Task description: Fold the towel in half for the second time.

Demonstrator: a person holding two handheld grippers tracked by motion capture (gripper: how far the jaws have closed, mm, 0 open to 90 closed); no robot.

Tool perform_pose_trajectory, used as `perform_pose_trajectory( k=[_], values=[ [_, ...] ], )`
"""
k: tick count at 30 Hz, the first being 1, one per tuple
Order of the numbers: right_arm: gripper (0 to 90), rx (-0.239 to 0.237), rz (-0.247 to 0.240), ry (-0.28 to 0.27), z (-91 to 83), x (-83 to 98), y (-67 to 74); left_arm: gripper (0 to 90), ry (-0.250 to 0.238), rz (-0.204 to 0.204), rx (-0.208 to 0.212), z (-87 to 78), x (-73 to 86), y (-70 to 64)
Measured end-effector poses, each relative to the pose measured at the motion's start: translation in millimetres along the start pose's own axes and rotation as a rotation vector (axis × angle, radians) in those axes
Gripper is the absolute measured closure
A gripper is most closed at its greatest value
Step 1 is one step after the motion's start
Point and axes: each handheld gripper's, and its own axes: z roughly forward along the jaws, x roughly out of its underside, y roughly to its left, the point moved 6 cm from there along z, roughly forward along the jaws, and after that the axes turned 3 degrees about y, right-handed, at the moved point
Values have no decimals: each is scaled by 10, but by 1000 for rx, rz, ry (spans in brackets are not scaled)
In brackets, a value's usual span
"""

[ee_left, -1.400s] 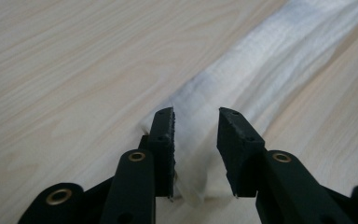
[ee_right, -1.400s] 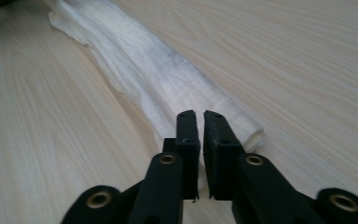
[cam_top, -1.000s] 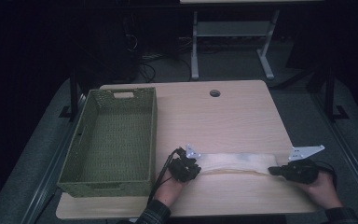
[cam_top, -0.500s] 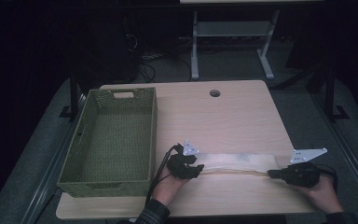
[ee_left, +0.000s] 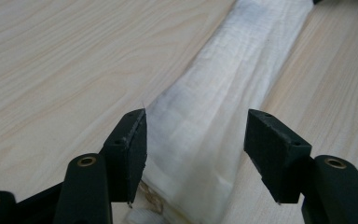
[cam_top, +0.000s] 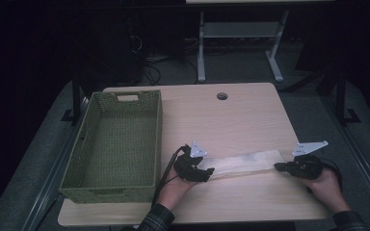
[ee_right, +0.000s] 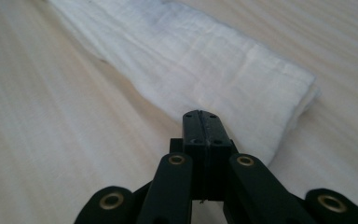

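This looks like a lab or office workroom set up for recording. A pale wooden table (cam_top: 250, 120) with a round cable hole (cam_top: 222, 96) stands on grey carpeted floor (cam_top: 43, 159). Behind it, in the dark, stand a white metal-framed desk (cam_top: 241, 33) and a tangle of black cables (cam_top: 149, 67) on the floor.

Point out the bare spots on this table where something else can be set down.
The widest bare patch lies between the green basket, the cable hole and the folded white cloth. A narrower strip runs along the near edge of the table between the forearms. It is crowded along the cloth, with the left gripper and right gripper at its ends.
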Motion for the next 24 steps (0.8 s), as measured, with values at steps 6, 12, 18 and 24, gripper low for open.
perform_pose_trajectory(
  k=[6, 12, 18, 24],
  values=[
    [900, 19, 4, 0, 110, -165, -184, 376, -4, 3, -4, 13, -21, 25],
    [900, 35, 15, -17, 218, -359, -352, 375, -1, 5, -3, 39, -34, 37],
    [900, 43, 14, -24, 371, -577, -463, 375, -12, -2, -7, 41, -41, 53],
    [900, 29, 10, -45, 508, -733, -565, 373, -13, -2, -5, 39, -47, 61]
  ],
)
